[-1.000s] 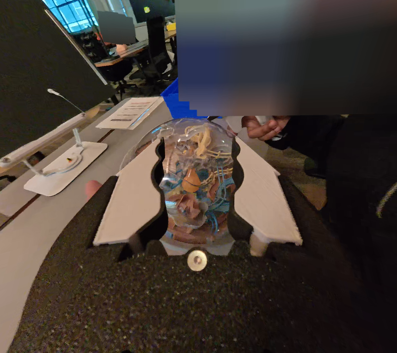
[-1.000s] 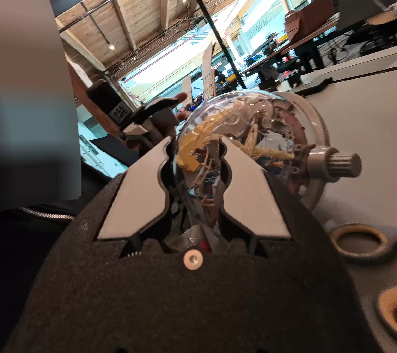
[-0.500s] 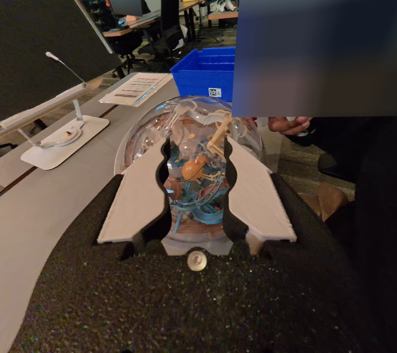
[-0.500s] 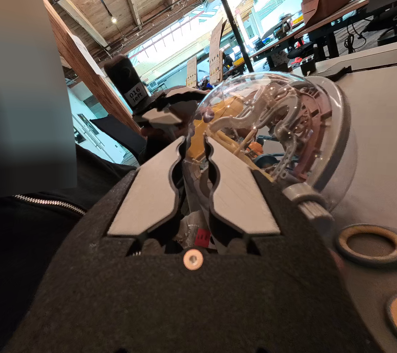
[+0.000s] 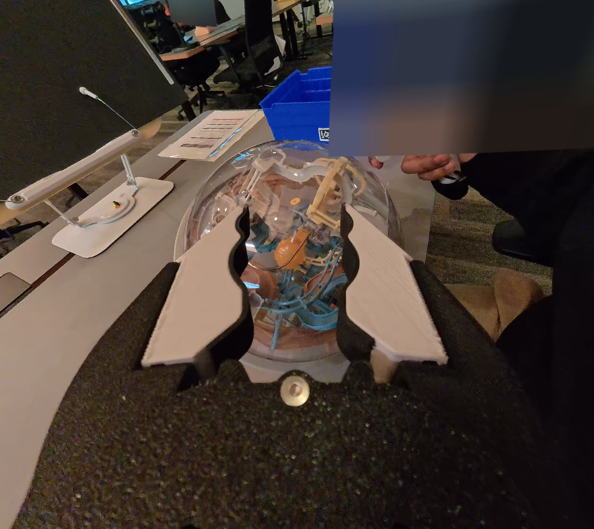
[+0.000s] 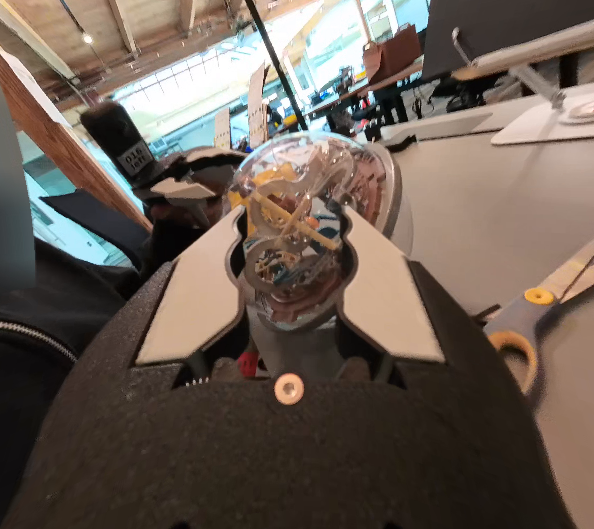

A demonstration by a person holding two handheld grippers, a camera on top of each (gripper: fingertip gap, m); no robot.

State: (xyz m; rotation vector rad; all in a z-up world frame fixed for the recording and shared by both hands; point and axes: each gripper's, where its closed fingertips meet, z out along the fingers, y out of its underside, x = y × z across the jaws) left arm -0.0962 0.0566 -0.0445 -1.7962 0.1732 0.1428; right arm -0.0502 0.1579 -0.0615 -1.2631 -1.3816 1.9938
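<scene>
A clear plastic maze ball (image 5: 289, 224) with orange, blue and cream tracks inside is held up between both grippers, just above the grey table (image 5: 80, 304). My left gripper (image 5: 294, 211) is shut on a grey knob (image 5: 295, 369) at the ball's rim, with its white fingers (image 5: 205, 298) on either side of the dome. My right gripper (image 6: 292, 211) closes on the ball (image 6: 308, 192) from the other side, with a grey knob stem (image 6: 289, 343) between its fingers. The left gripper also shows behind the ball in the right wrist view (image 6: 180, 188).
A white stand with a long arm (image 5: 112, 211), a sheet of paper (image 5: 212, 134) and a blue bin (image 5: 299, 108) stand on the table beyond the ball. A black panel (image 5: 64, 47) rises at the left. Scissors (image 6: 527, 320) lie at the right. A hand (image 5: 430, 164) is behind.
The ball has turned between the grippers. My right gripper's jaws stand wider than half a second ago and now straddle the grey knob. The scissors have come into the right wrist view.
</scene>
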